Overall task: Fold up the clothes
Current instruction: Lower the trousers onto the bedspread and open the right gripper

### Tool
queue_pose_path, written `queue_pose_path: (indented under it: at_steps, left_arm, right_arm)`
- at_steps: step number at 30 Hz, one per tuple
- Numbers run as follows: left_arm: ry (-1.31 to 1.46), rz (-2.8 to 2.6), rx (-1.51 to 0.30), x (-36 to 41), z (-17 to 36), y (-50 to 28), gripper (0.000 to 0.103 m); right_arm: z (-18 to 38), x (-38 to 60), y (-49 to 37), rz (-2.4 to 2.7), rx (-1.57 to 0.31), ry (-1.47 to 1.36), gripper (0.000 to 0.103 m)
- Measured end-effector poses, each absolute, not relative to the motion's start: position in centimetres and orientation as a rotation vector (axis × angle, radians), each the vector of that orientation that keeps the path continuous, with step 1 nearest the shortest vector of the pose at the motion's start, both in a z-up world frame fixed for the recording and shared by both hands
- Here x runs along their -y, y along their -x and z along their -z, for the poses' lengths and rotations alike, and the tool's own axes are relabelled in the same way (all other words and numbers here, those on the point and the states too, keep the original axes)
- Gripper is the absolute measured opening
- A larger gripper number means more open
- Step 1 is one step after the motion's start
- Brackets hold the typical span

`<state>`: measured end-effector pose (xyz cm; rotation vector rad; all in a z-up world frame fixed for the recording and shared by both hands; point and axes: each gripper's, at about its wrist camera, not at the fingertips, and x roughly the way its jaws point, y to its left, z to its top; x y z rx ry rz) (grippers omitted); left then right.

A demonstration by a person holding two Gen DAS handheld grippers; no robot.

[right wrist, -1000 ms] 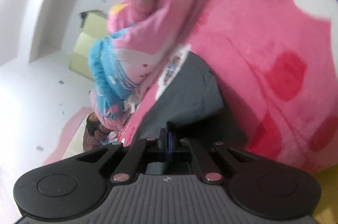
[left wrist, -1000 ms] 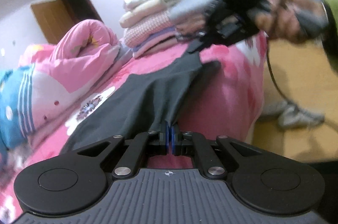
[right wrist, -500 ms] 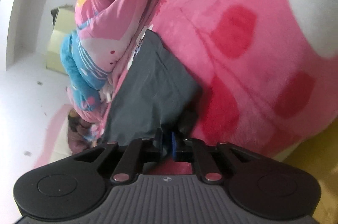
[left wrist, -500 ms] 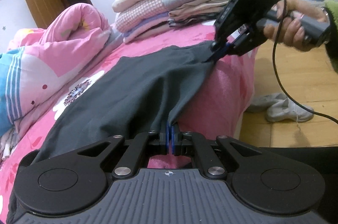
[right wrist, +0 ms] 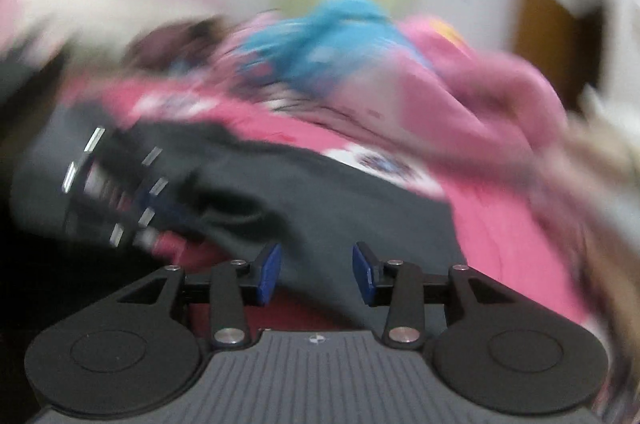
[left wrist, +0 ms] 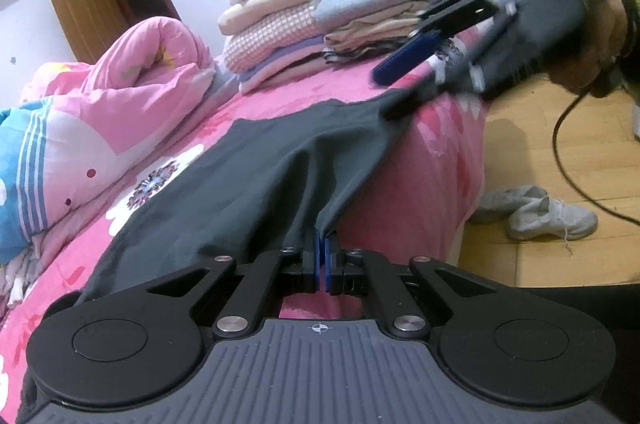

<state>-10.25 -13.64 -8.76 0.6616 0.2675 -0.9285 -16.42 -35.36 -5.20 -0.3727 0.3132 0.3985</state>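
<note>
A dark grey garment (left wrist: 256,179) lies spread along the pink bed (left wrist: 436,159). My left gripper (left wrist: 322,244) is shut on its near edge at the bed's side. My right gripper (right wrist: 316,272) is open with the blue pads apart, just above the garment's far corner (right wrist: 340,207). It also shows in the left wrist view (left wrist: 404,79), open and blurred over that corner. The right wrist view is heavily motion-blurred; the left gripper appears in it as a dark blur (right wrist: 116,191).
A stack of folded clothes (left wrist: 320,23) sits at the far end of the bed. A rolled pink and blue quilt (left wrist: 100,127) lies along the left. White shoes (left wrist: 544,212) are on the wooden floor to the right. A cable (left wrist: 568,159) hangs from the right hand.
My right gripper has let go of the garment's corner, opened, and swung round fast. The corner now lies on the bed. My left gripper stays shut on the near edge.
</note>
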Motion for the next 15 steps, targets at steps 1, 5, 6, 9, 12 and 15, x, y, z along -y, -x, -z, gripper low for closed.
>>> queue_pose_path:
  at_steps: [1, 5, 6, 9, 12, 15]
  left_arm:
    - [-0.659, 0.927, -0.267, 13.6, 8.7, 10.2, 0.001]
    - [-0.638, 0.924, -0.265, 13.6, 8.4, 10.1, 0.001]
    - [-0.631, 0.924, -0.265, 13.6, 8.3, 10.0, 0.001]
    - [-0.610, 0.928, -0.266, 13.4, 8.1, 9.8, 0.001]
    - [-0.591, 0.935, -0.267, 13.3, 7.9, 9.5, 0.001]
    - [-0.574, 0.943, -0.268, 13.2, 7.9, 9.4, 0.001]
  right_arm:
    - [5.9, 34.1, 16.6, -0.413, -0.280, 0.478, 0.044]
    - [8.2, 30.3, 17.2, -0.470, -0.153, 0.806, 0.044]
    - [8.7, 29.6, 17.4, -0.479, -0.123, 0.861, 0.044]
    - [10.0, 28.1, 17.1, -0.519, -0.064, 0.968, 0.042]
    - [10.8, 27.2, 16.9, -0.559, -0.027, 1.031, 0.038]
    - [11.5, 26.7, 16.3, -0.577, -0.013, 1.065, 0.036]
